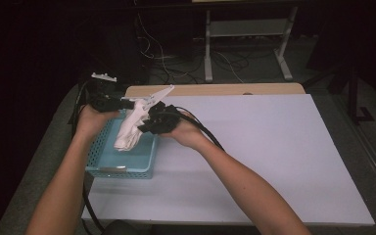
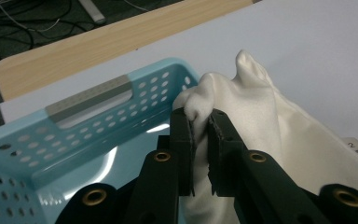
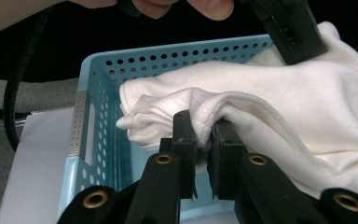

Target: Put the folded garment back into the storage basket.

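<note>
Both grippers are pinching the white cloth (image 1: 129, 128) and holding it bundled over the blue basket (image 1: 98, 147) at the table's left edge; the left gripper (image 2: 200, 119) is clamping a fold of fabric tight between its jaws, with the basket's perforated wall and grey handle strip just behind; the right gripper (image 3: 201, 126) is biting a bunched ridge of the same cloth, jaws pressed together on it, with the basket's open mouth directly below. From the high view the left gripper (image 1: 120, 104) and right gripper (image 1: 147, 122) are sitting close together; the cloth is hanging between them, its lower end dipping inside the basket (image 3: 98, 79) while the upper part is riding above the rim. By my reading this is the placing step, the cloth being put into the basket; the next move is calling for both hands to be sinking together until the bundle is resting on the basket floor, then both claws letting go cleanly without dragging fabric back over the wall.
</note>
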Tool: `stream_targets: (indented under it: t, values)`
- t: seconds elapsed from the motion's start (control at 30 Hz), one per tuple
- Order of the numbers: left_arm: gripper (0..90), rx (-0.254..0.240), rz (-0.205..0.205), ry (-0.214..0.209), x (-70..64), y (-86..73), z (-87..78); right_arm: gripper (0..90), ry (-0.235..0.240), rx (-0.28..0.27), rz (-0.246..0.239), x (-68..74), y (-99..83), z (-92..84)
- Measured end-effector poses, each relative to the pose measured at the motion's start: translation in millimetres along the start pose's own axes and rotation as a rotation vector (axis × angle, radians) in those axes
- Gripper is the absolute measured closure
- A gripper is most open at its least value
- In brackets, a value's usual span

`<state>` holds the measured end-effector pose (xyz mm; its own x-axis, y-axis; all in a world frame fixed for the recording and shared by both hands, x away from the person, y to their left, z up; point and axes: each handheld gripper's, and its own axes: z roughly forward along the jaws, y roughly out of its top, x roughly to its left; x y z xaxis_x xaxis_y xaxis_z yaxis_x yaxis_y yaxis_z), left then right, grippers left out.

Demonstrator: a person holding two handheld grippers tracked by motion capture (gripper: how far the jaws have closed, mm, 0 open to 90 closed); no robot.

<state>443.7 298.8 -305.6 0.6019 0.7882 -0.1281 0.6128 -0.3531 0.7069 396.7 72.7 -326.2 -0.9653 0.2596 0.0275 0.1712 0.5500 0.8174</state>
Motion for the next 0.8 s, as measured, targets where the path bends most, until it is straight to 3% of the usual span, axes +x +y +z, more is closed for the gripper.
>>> stream_targets:
  t: [0.37,0.8]
  values:
    - [80.5,0.031,-0.027,0.050,15.6,-17.2,6.1,81.0,0.009,0.041,-0.009,5.2,-2.5,22.6]
    - [80.4,0.081,-0.038,0.076,21.4,-29.8,20.0,80.6,0.028,0.081,-0.007,9.9,-12.7,35.5]
